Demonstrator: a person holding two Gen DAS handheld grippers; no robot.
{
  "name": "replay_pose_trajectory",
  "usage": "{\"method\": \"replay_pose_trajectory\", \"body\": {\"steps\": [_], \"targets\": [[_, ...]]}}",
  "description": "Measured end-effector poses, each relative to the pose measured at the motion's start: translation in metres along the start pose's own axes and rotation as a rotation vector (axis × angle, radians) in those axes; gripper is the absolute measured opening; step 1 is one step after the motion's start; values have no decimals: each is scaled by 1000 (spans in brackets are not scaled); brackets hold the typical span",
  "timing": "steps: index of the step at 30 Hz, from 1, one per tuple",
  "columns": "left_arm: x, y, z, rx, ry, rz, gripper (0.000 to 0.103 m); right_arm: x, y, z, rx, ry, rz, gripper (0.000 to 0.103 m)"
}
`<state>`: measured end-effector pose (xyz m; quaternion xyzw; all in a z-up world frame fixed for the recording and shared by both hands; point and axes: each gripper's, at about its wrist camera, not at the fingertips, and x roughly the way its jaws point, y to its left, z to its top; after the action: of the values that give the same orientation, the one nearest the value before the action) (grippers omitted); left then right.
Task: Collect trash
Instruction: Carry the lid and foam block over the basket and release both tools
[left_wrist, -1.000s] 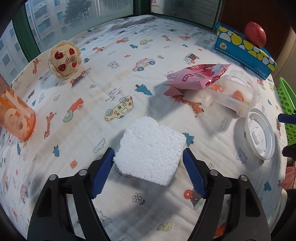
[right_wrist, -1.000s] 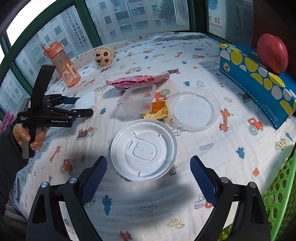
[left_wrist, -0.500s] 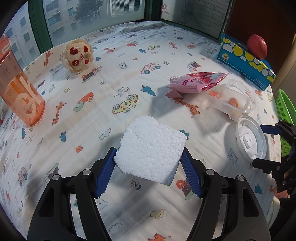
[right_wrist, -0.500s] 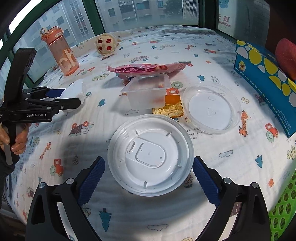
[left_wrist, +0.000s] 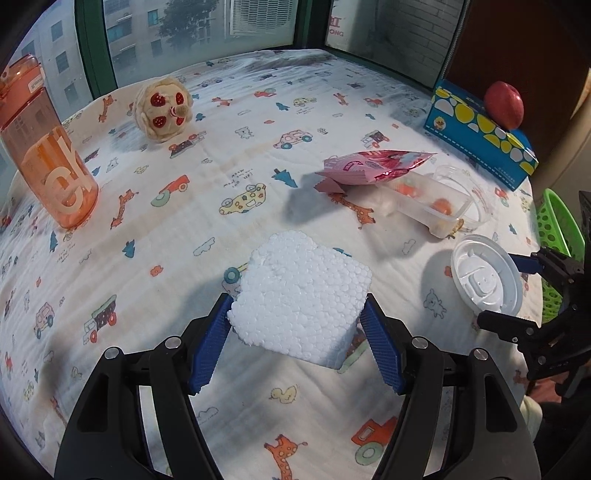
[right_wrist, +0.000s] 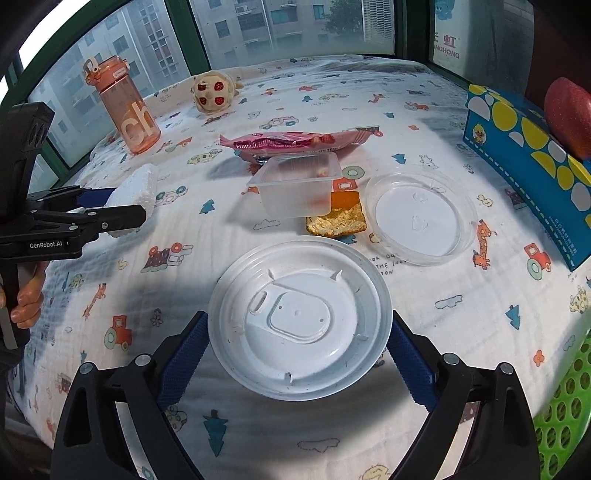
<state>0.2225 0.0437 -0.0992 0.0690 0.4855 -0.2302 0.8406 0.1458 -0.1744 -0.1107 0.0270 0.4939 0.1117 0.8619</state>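
**Ana:** Left wrist view first: the left gripper pinches the foam block between its blue pads, and the block hangs clear of the patterned cloth, casting a shadow beneath it.

**Ben:** So one piece is in hand. Is anything binned?

**Ana:** I cannot tell; only the rim of the green basket shows, at the right edge. I would judge the job as early.

**Ben:** What about the right gripper?

**Ana:** Its jaws have just been closing around the white round lid, which lies flat on the cloth between them. Both pads sit at its rim; whether they press yet, I cannot say.

**Ben:** What is left?

**Ana:** The pink wrapper, the clear tub, the food scrap just beside it, and the clear dish.

**Ben:** How does the foam look?

**Ana:** White, beaded, roughly square, with ragged broken edges.
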Motion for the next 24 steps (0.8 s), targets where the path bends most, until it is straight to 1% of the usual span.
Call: {"method": "replay_pose_trajectory", "body": {"steps": [8, 12, 18, 24], "targets": [[-21, -30, -2, 16, -33, -22, 69, -36, -11, -11, 16, -41, 1, 90], [-31, -49, -1, 29, -47, -31, 69, -59, -20, -20, 35, -75, -7, 90], [-39, -83, -1, 48, -56, -56, 69, -97, -48, -34, 86, -136, -31, 90], [-44, -118, 5, 83, -66, -81, 69, -131, -90, -53, 163, -180, -94, 90]]}}
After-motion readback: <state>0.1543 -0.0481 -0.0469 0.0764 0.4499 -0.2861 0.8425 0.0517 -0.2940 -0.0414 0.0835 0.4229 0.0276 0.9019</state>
